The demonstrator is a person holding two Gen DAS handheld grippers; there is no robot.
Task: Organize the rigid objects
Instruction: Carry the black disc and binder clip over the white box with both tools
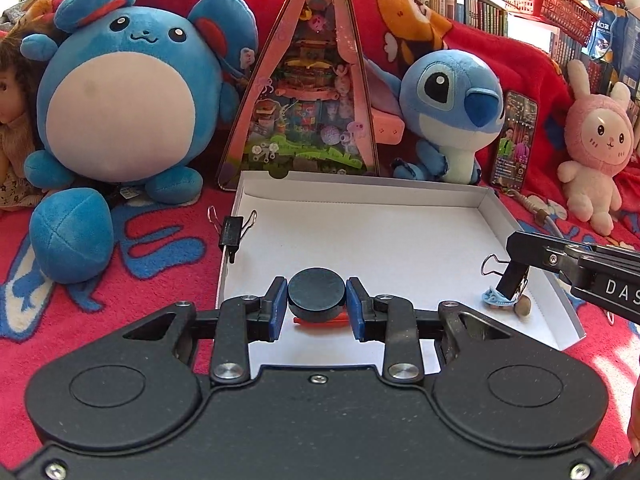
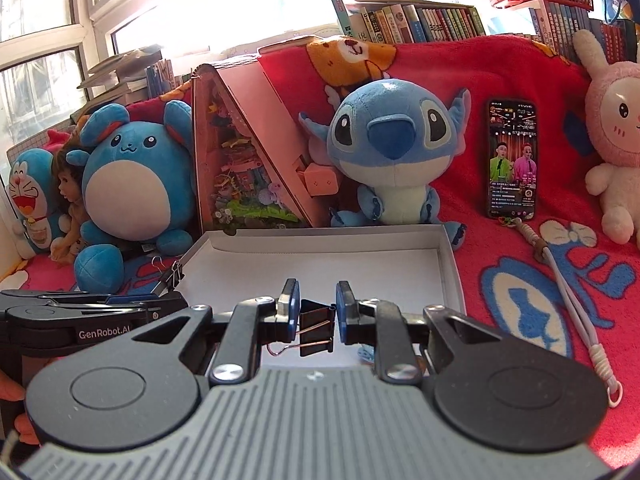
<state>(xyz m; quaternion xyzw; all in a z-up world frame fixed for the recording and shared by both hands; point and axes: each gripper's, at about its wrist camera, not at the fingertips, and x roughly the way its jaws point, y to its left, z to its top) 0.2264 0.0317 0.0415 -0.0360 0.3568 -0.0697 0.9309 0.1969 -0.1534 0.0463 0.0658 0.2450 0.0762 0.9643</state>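
A shallow white box lid [image 1: 400, 216] lies on the red blanket; it also shows in the right wrist view [image 2: 320, 264]. My left gripper [image 1: 317, 306] is shut on a round black disc [image 1: 317, 294], held just above the box floor over a thin red stick [image 1: 318, 321]. My right gripper [image 2: 317, 312] is shut on a black binder clip [image 2: 316, 326], which in the left wrist view [image 1: 510, 280] hangs over the box's right side. A second black binder clip [image 1: 231, 232] is clamped on the box's left wall. A small blue piece [image 1: 496, 298] and a brown bead [image 1: 523, 307] lie under the held clip.
Plush toys stand behind the box: a round blue one [image 1: 124, 112], a blue Stitch [image 1: 452, 116], a pink rabbit [image 1: 596, 148]. A pink triangular toy house [image 1: 308, 100] and a lit phone [image 1: 514, 140] lean against the blanket. A lanyard [image 2: 568, 280] trails right. Bookshelves are behind.
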